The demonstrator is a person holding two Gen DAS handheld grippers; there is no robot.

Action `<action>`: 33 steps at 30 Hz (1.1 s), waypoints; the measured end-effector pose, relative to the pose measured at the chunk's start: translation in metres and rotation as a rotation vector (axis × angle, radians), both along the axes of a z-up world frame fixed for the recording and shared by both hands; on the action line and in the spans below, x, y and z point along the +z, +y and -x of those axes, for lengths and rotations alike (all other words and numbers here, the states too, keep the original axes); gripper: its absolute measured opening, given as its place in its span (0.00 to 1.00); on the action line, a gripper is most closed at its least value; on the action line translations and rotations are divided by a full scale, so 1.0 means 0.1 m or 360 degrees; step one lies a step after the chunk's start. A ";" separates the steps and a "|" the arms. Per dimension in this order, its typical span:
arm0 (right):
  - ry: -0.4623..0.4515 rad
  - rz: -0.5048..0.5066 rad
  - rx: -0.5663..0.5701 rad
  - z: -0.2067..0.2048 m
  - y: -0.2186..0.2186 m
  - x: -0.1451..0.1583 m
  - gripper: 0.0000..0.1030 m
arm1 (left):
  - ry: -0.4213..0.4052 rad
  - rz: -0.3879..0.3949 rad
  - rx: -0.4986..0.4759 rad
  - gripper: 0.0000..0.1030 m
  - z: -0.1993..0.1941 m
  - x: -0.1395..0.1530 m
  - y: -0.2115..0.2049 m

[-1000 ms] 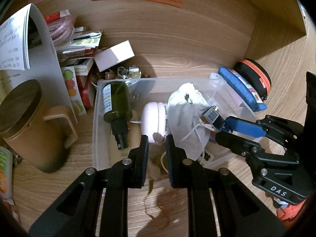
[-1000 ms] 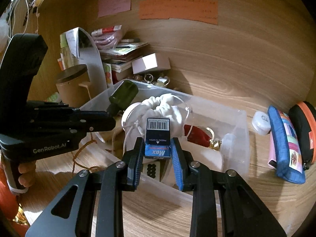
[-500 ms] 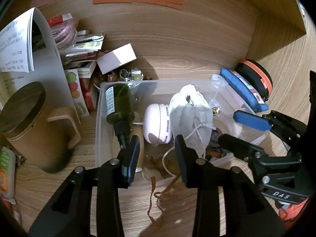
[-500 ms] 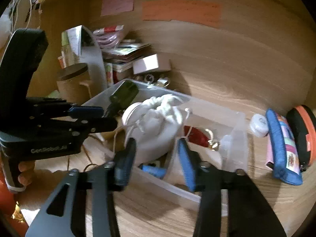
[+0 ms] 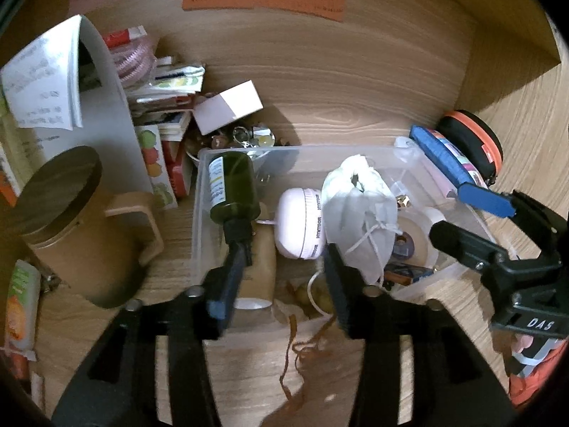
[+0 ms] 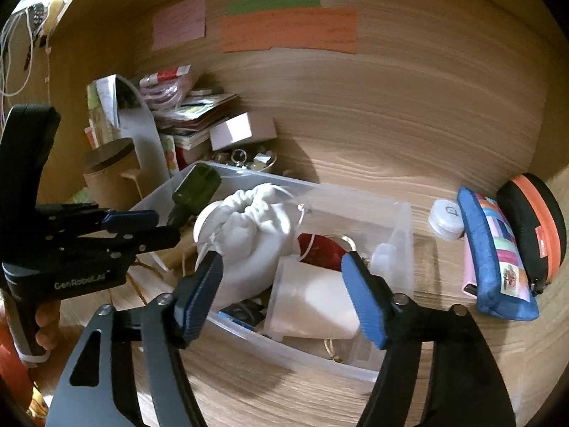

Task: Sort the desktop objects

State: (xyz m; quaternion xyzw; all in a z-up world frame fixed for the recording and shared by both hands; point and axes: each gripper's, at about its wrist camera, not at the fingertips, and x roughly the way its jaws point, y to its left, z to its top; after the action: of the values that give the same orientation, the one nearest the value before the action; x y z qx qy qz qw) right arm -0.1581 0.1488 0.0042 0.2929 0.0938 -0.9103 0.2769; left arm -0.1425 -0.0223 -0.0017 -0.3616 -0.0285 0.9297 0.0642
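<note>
Clear plastic bin [image 5: 199, 213] at frame centre on the wooden surface [image 5: 355, 99], holding white drawstring pouch [image 5: 359, 213], green bottle [image 5: 233, 188], white jar [image 5: 300, 227]. Left claw [image 5: 281, 277] spread wide, empty, at lower centre. Right claw [image 6: 284, 295] likewise wide, empty, over the bin.

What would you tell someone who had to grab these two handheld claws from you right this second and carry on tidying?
Left gripper: open, empty, over the near edge of the clear bin.
Right gripper: open, empty, over the bin's right part.
In the bin: green bottle lying down, white jar, white drawstring pouch, tape roll, small blue box.
Outside it: blue pencil case, black-and-orange case, small white round container, lidded mug, booklet pile.
Left to do: probably the loose items on the right; neither gripper holds anything.
</note>
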 end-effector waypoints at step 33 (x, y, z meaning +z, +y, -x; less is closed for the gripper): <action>0.0244 0.0091 -0.0230 -1.13 0.50 0.49 1.00 | 0.0326 0.0005 0.0159 0.99 -1.30 0.55 0.27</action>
State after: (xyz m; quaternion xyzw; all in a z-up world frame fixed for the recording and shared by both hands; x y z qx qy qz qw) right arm -0.0448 0.1989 0.0536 0.2204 0.0673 -0.9499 0.2109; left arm -0.0122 0.0046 0.0530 -0.2629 -0.0382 0.9639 0.0196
